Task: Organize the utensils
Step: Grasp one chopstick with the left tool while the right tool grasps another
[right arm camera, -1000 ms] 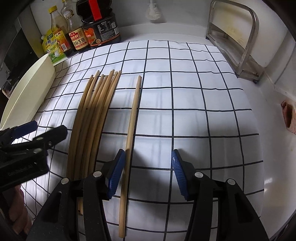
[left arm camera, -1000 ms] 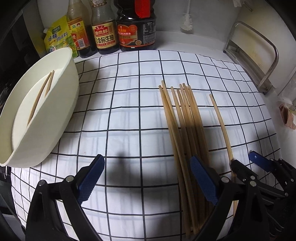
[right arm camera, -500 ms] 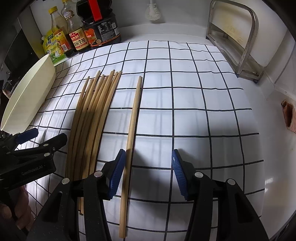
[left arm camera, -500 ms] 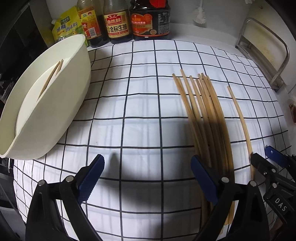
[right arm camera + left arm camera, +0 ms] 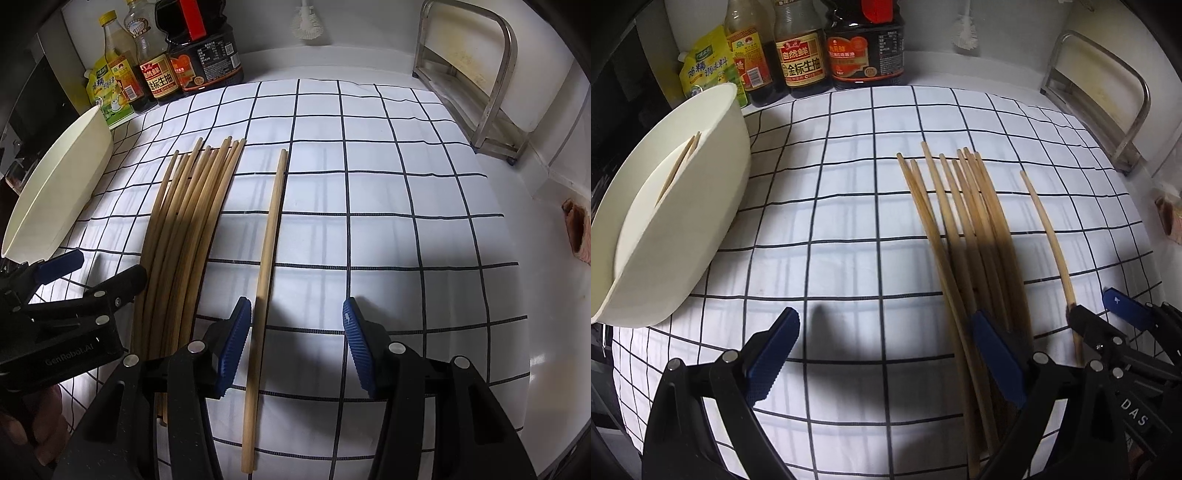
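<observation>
A bundle of several wooden chopsticks (image 5: 964,229) (image 5: 188,221) lies on the checked cloth (image 5: 831,229). One single chopstick (image 5: 1049,236) (image 5: 267,254) lies apart to its right. A cream container (image 5: 676,206) (image 5: 59,195) at the left holds two chopsticks (image 5: 681,162). My left gripper (image 5: 886,354) is open and empty, its right finger over the bundle. My right gripper (image 5: 291,347) is open, low over the cloth, with the single chopstick between its fingers near the left pad. Each gripper also shows in the other view: the right one (image 5: 1108,314), the left one (image 5: 92,273).
Sauce bottles (image 5: 803,48) (image 5: 173,62) and a yellow pouch (image 5: 705,70) stand at the back left. A steel rack (image 5: 1108,99) (image 5: 476,77) stands at the back right. A white brush (image 5: 304,22) hangs on the back wall.
My left gripper has pulled back and shifted left, so the chopsticks sit further off in its view. My right gripper has hardly moved and stays open over the single chopstick.
</observation>
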`<state>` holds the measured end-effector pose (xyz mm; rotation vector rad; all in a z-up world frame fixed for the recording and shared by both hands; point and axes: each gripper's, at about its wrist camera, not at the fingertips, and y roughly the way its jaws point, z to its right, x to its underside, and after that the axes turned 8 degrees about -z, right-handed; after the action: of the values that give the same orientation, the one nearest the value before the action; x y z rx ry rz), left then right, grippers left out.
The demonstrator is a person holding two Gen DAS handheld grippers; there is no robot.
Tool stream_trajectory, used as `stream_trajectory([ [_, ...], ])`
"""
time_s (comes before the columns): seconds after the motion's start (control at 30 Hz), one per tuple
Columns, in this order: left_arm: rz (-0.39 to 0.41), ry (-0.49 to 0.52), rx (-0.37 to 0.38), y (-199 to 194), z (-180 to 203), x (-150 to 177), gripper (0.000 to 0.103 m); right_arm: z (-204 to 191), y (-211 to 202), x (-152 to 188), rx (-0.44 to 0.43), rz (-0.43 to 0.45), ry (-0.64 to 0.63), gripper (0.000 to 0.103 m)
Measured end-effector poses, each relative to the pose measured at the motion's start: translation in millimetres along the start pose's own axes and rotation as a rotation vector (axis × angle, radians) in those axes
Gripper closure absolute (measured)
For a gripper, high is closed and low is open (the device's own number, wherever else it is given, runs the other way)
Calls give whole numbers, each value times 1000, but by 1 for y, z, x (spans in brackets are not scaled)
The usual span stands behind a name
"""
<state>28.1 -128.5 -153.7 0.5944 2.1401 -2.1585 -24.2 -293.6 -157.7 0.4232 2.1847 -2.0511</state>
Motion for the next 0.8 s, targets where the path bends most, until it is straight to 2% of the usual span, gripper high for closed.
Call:
stream_trajectory([
  [0.4, -10, -51, -28, 2, -24, 7, 10, 1, -1, 1, -6, 4, 6, 53],
  [0.67, 45, -120, -60, -15, -45, 6, 10, 1, -2, 0, -8, 7, 6, 53],
  [0.8, 23, -136, -76, -8, -53, 6, 10, -1, -1, 0, 0, 6, 3, 53],
])
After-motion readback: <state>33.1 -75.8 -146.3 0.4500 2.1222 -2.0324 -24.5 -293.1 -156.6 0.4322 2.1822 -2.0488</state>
